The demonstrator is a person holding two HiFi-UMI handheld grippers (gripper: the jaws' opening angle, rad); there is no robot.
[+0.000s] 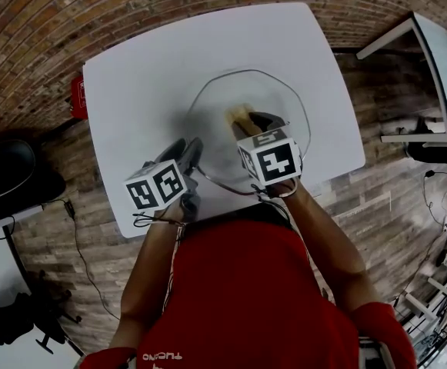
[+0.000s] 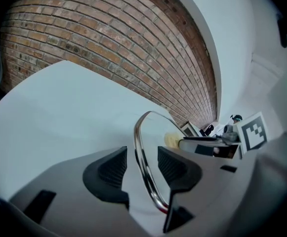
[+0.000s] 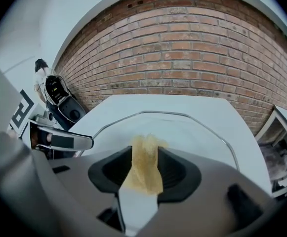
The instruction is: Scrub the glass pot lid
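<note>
The glass pot lid [image 1: 283,98] lies flat on the white table [image 1: 142,75], its metal rim [image 2: 139,132] running round it. My left gripper [image 1: 191,152] is at the lid's near left edge. Its jaws straddle the rim with a gap on each side, so it is open [image 2: 140,164]. My right gripper [image 1: 252,120] reaches over the middle of the lid. A yellow sponge [image 3: 145,169] stands between its widely parted jaws [image 3: 145,163], loosely and uncompressed. The sponge [image 1: 240,116] rests on the glass [image 3: 192,127].
A red object [image 1: 78,97] sits at the table's left edge. On the floor stand a black chair [image 1: 6,167] to the left and a white desk [image 1: 438,68] to the right. A brick wall [image 3: 183,48] is behind the table.
</note>
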